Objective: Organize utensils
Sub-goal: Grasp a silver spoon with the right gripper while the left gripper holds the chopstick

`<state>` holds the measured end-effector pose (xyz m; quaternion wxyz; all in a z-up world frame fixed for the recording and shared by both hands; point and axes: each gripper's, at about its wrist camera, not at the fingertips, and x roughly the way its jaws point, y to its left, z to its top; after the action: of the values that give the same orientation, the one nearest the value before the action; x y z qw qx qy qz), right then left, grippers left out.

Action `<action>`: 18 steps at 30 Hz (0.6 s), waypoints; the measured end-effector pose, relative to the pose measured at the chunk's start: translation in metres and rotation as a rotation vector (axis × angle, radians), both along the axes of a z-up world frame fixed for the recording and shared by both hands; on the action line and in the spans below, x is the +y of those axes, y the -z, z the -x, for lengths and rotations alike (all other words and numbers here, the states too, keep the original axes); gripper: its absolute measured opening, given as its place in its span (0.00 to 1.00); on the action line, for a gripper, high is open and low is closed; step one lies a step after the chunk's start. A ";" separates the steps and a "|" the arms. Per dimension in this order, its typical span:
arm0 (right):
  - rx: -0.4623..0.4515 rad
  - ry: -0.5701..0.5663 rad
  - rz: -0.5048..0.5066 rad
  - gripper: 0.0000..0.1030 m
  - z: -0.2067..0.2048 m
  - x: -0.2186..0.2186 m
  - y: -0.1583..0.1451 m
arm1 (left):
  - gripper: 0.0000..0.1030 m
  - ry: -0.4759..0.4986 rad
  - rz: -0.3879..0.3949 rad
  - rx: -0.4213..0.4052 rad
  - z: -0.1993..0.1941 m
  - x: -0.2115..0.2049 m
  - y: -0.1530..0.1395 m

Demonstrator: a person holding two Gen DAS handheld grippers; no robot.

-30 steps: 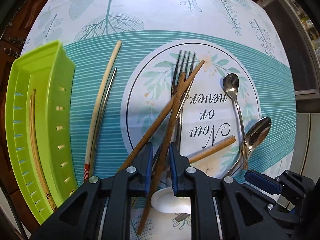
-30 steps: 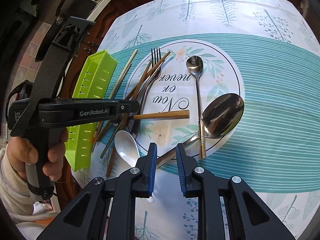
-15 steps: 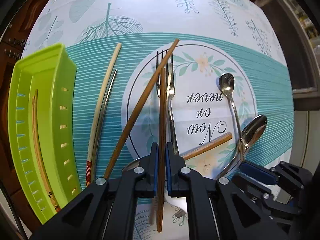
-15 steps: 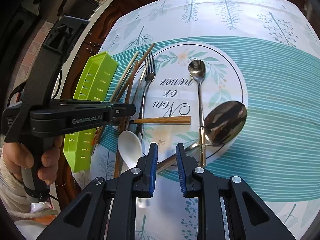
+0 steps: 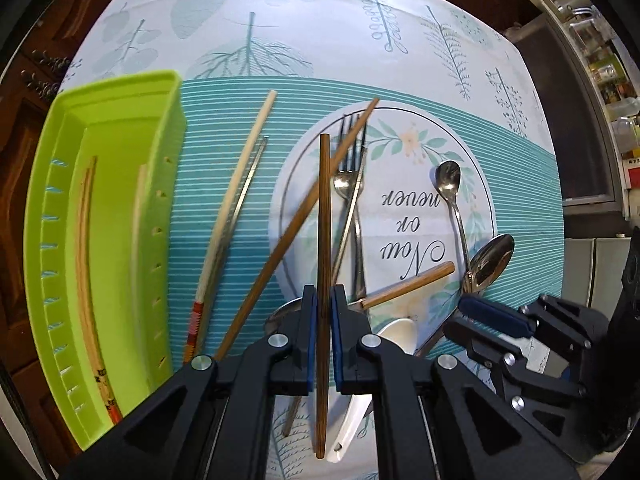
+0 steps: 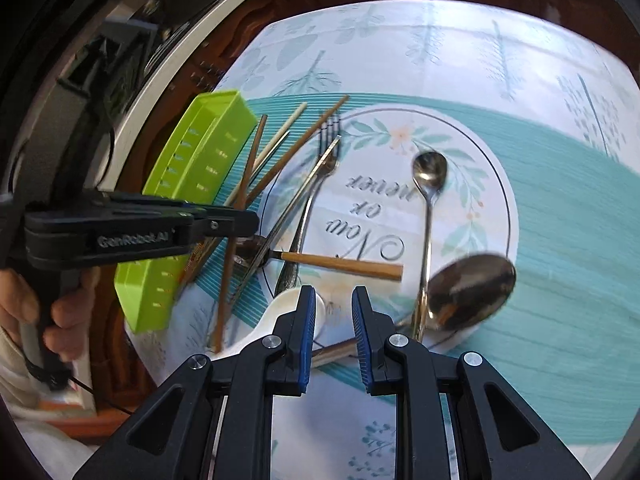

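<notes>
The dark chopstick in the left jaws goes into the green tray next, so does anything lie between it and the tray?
Nothing that blocks: the dark chopstick is lifted; only flat chopsticks lie before the green tray.

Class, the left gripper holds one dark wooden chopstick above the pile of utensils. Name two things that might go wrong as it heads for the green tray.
1. The left gripper pinches the dark wooden chopstick low on its length, so the long free end might swing or slip.
2. Its matching brown chopstick and the steel fork lie close beneath; a low sweep toward the green plastic tray could knock them.
</notes>
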<state>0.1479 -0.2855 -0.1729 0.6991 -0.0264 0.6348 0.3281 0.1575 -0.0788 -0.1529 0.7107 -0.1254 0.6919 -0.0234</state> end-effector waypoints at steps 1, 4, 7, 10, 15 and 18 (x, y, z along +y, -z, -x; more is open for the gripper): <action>-0.013 -0.022 0.008 0.19 0.000 0.003 0.000 | 0.04 -0.004 0.000 -0.002 0.004 0.006 -0.003; -0.072 -0.114 0.037 0.19 0.003 0.018 -0.002 | 0.04 -0.030 0.007 -0.010 0.014 0.020 -0.011; -0.124 -0.196 0.067 0.19 0.006 0.032 -0.002 | 0.04 -0.056 0.019 -0.013 0.018 0.028 -0.013; -0.179 -0.323 0.105 0.19 0.009 0.049 0.003 | 0.04 -0.080 0.025 -0.014 0.024 0.038 -0.014; -0.228 -0.517 0.159 0.20 0.017 0.074 0.014 | 0.04 -0.113 0.037 -0.015 0.030 0.047 -0.014; -0.272 -0.644 0.181 0.20 0.023 0.087 0.017 | 0.04 -0.131 0.040 -0.016 0.035 0.054 -0.015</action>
<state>0.1244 -0.1989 -0.1895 0.6327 -0.3305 0.5216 0.4674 0.1226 -0.0244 -0.1377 0.7134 -0.1842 0.6760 0.0084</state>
